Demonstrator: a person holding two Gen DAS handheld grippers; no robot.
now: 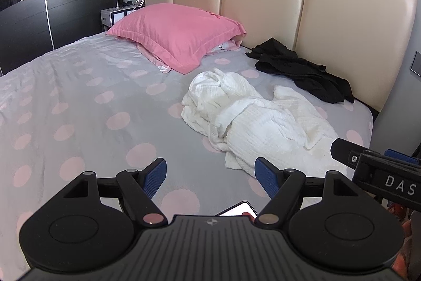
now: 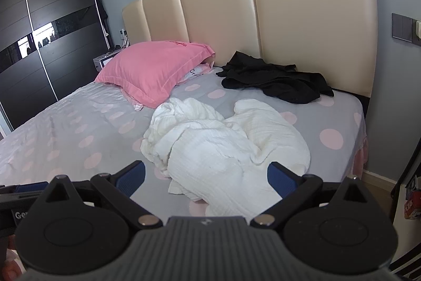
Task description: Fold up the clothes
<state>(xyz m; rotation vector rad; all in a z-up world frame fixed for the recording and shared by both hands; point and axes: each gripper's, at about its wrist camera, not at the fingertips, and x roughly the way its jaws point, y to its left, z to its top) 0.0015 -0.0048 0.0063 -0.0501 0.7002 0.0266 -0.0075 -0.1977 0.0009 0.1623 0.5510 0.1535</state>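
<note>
Here, crumpled white garment [image 2: 226,146], folds hiding its shape, black garment [image 2: 279,80] behind

The bed [image 1: 79,102] carries a grey cover printed with pale pink dots and is backed by a beige padded headboard [image 1: 263,4]. A pink pillow [image 1: 176,33] lies at the head end, resting on a second, patterned pillow [image 2: 196,71] of which only an edge shows. A crumpled white garment [image 1: 252,117] lies on the cover near the right edge. A crumpled black garment [image 1: 302,67] lies behind it, against the headboard, apart from the white one. A phone [image 1: 238,210] lies at the near edge, partly hidden.
</note>
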